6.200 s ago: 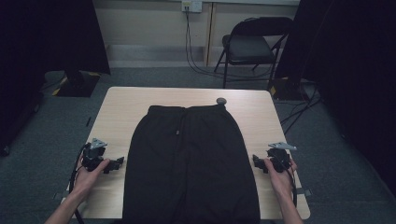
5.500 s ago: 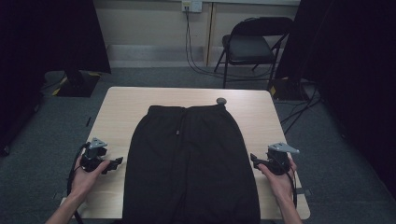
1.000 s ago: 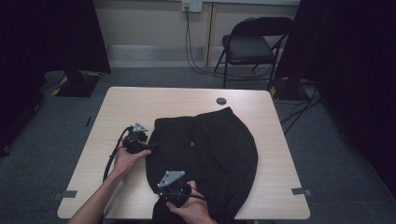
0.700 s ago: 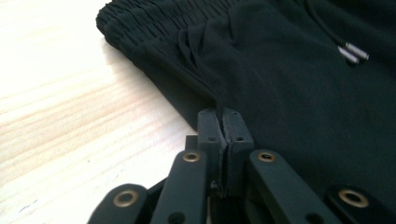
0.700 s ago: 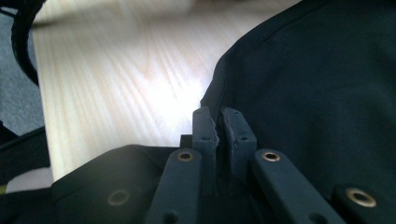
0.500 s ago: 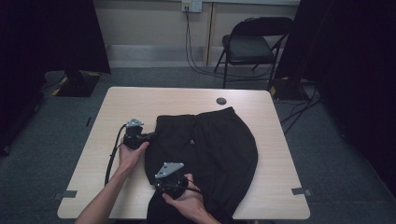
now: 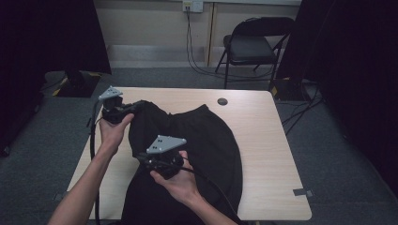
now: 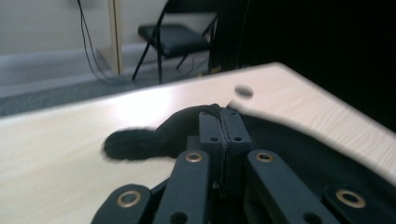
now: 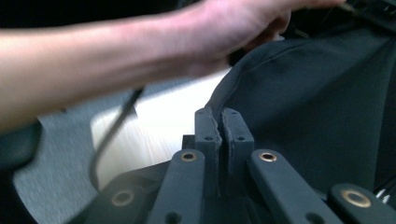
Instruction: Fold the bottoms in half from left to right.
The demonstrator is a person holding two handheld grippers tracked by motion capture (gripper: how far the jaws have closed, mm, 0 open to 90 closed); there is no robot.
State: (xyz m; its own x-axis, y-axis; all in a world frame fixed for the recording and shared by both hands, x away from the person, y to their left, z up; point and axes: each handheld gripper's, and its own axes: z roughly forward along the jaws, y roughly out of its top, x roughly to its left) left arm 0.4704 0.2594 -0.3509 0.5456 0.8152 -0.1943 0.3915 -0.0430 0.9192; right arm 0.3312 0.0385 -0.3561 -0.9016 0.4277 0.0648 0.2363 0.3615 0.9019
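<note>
A pair of black trousers lies on the light wooden table, its left side pulled up off the surface. My left gripper is raised over the table's far left, shut on the waistband corner; its jaws pinch black cloth. My right gripper hangs nearer the front, shut on the trousers' left edge. In the right gripper view its jaws squeeze a thin fold of the dark cloth, and the left forearm crosses above.
A small dark round disc sits near the table's far edge. A folding chair and wall cables stand behind the table. Black curtains flank both sides. Bare tabletop lies to the right of the trousers.
Both grippers have risen, lifting the trousers' left side off the table. The left gripper has also shifted toward the far left corner.
</note>
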